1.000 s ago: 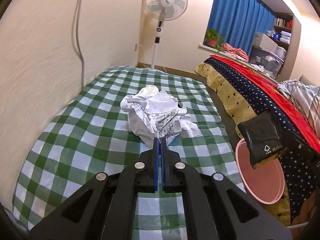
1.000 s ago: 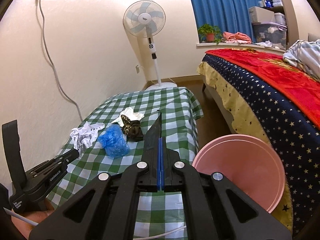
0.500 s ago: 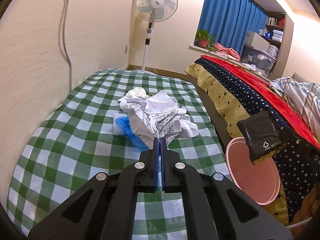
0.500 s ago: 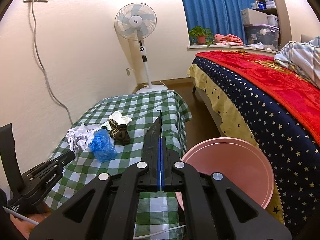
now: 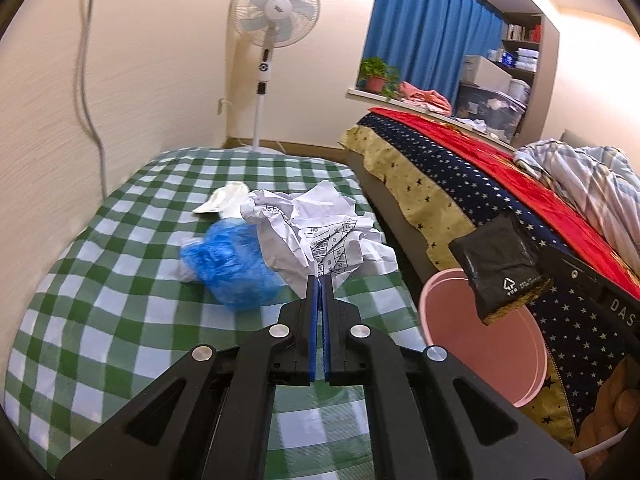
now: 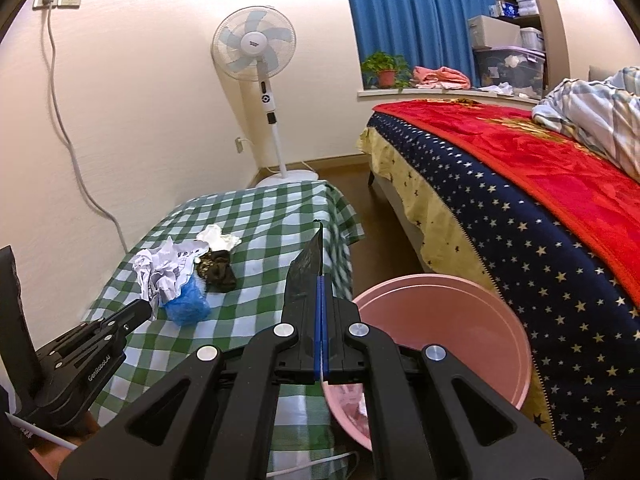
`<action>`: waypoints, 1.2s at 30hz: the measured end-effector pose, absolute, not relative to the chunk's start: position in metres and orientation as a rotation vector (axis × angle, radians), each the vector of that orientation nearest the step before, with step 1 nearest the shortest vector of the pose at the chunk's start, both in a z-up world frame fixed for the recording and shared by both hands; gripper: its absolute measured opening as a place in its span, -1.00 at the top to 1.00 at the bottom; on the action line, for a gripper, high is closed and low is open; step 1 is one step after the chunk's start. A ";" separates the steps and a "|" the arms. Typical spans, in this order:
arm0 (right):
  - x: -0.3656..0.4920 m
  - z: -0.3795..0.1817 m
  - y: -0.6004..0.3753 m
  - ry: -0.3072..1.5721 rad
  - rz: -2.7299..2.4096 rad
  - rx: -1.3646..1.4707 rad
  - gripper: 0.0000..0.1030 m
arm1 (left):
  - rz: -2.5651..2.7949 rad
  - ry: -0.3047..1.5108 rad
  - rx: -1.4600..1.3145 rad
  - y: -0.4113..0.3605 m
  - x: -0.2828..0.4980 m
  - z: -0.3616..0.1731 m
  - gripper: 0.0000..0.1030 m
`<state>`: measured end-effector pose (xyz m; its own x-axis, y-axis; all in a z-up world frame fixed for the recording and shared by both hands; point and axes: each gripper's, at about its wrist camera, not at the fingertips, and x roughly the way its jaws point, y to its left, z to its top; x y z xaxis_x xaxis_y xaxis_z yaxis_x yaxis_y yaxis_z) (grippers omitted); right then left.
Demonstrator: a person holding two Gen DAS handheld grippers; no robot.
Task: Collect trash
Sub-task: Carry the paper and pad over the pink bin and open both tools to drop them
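Right wrist — black wrapper (image 6: 306,270) edge-on.

Cream walls (image 6: 132,128) under warm light — a standing fan (image 6: 256,46) in the corner, blue curtains (image 6: 416,12) behind a potted plant (image 6: 386,68), a bed (image 6: 520,184) with star-patterned bedding, brown floor (image 6: 384,232).

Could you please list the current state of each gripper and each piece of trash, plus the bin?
left gripper: shut on the crumpled paper, lifted off the table.
right gripper: shut on the black wrapper, held above the basin.
pink basin: upright on the floor, a little trash at its bottom.
blue plastic cover: crumpled, lying on the checked tablecloth.
dark wrapper: crumpled, lying loose.
white tissue: lying loose.
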<state>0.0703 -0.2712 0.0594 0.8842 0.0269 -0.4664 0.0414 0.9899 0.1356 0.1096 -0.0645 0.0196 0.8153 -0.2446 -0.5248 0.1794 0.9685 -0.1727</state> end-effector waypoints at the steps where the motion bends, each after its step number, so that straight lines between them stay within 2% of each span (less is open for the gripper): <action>1: 0.070 0.060 -0.275 0.485 -0.018 0.144 1.00 | -0.235 0.574 -0.115 -0.068 0.110 0.019 0.97; 33: 0.054 0.059 -0.367 0.476 -0.362 0.148 1.00 | -0.608 0.626 -0.022 -0.195 0.119 -0.015 0.97; 35: 0.054 0.058 -0.369 0.480 -0.377 0.149 0.98 | -0.625 0.636 -0.024 -0.199 0.120 -0.017 0.96; 36: 0.054 0.058 -0.371 0.484 -0.388 0.150 0.91 | -0.631 0.643 -0.024 -0.201 0.121 -0.019 0.95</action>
<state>0.0536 -0.3706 0.0578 0.8137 -0.3273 -0.4803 0.3978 0.9162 0.0495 0.1209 -0.2012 -0.0186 0.6210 -0.5562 -0.5522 0.5421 0.8137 -0.2100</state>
